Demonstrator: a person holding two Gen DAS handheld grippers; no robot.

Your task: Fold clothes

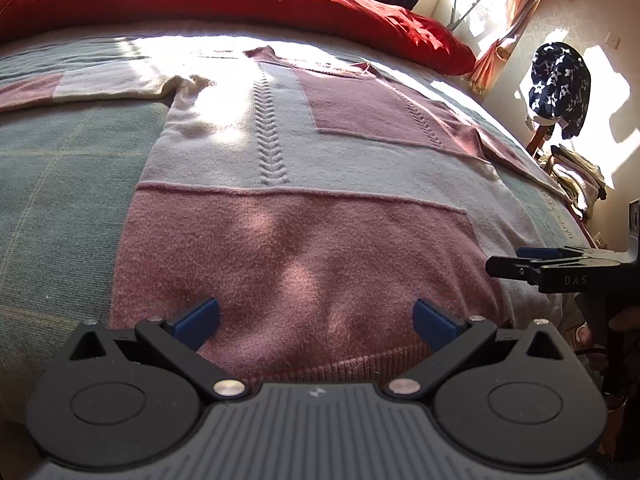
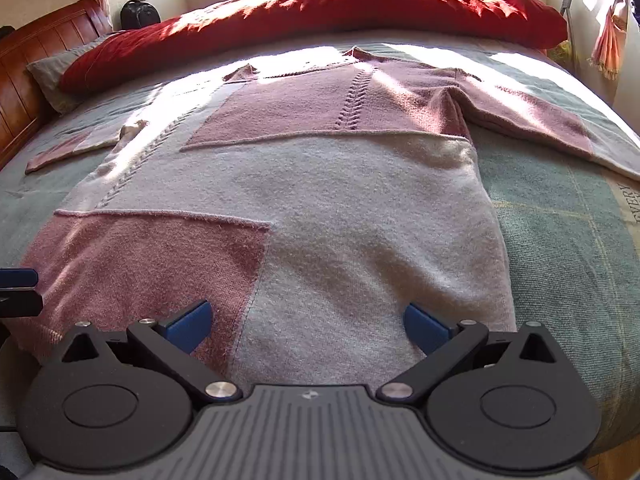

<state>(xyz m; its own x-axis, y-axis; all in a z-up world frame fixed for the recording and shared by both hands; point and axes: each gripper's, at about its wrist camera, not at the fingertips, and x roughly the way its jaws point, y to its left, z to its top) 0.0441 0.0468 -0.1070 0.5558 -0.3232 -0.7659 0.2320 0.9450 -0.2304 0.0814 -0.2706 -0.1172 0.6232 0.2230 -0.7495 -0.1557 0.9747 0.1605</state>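
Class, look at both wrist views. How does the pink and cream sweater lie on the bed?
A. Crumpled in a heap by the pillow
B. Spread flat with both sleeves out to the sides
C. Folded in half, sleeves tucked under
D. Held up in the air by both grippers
B: the sweater lies flat on the bed, sleeves out to either side, while the left gripper and right gripper are open at its hem, holding nothing.

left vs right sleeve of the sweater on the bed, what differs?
On the sweater, the left sleeve is cream near the shoulder with a pink cuff end; the right sleeve is mostly pink with a pale end. The left sleeve lies in bright sun; the right sleeve is largely in shade. The right sleeve angles down toward the hem side; the left sleeve does so less clearly. Both lie flat, spread out, unfolded on the green bedspread.
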